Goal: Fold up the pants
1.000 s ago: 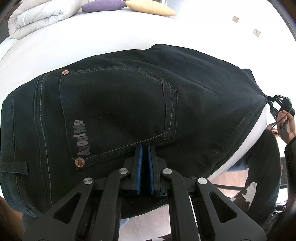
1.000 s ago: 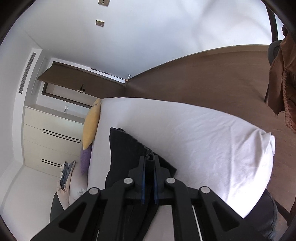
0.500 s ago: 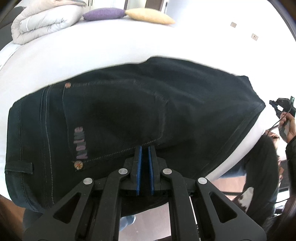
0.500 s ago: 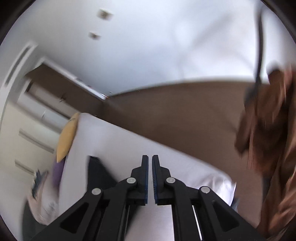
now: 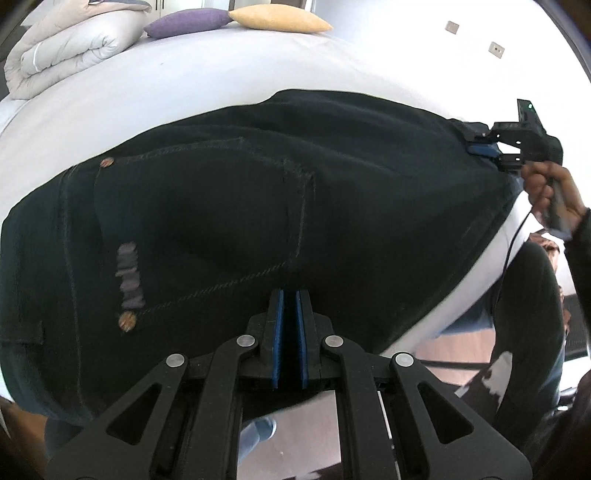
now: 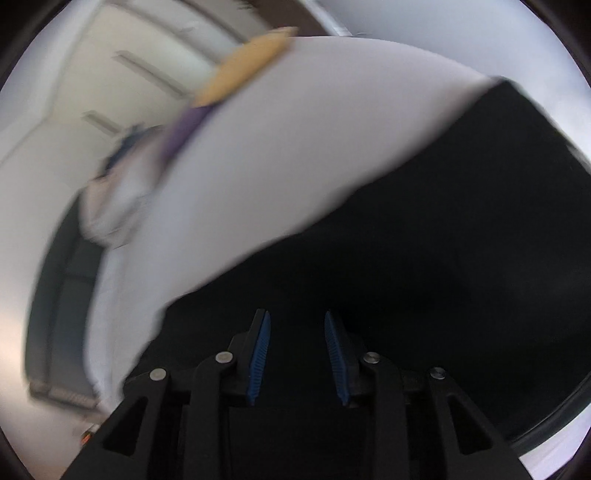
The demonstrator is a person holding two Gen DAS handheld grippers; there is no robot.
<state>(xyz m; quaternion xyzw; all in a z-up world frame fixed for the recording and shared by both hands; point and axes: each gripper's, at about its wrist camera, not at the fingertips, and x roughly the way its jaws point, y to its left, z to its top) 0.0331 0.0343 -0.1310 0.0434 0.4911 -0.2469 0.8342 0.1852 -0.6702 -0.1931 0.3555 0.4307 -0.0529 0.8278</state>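
Black jeans [image 5: 221,206] lie folded across the white bed [image 5: 184,92], back pocket up. My left gripper [image 5: 290,299] sits at their near edge, its blue pads shut with dark cloth pinched between them. At the far right edge of the jeans, a hand [image 5: 546,188] holds my right gripper [image 5: 472,142]. The right wrist view is blurred. There the right gripper [image 6: 297,325] hovers over the black jeans [image 6: 424,258], its jaws opening. The blue pads [image 6: 260,347] stand apart and press on nothing.
A folded pale duvet [image 5: 70,44], a purple pillow [image 5: 184,22] and a yellow pillow [image 5: 277,18] lie at the bed's far end. A person's dark trouser leg [image 5: 532,314] and the floor show past the bed's right edge.
The right gripper left the pants' end, swung and rolled, and now sits over the jeans' right edge with its jaws parted. The left gripper and the jeans near it have barely shifted.
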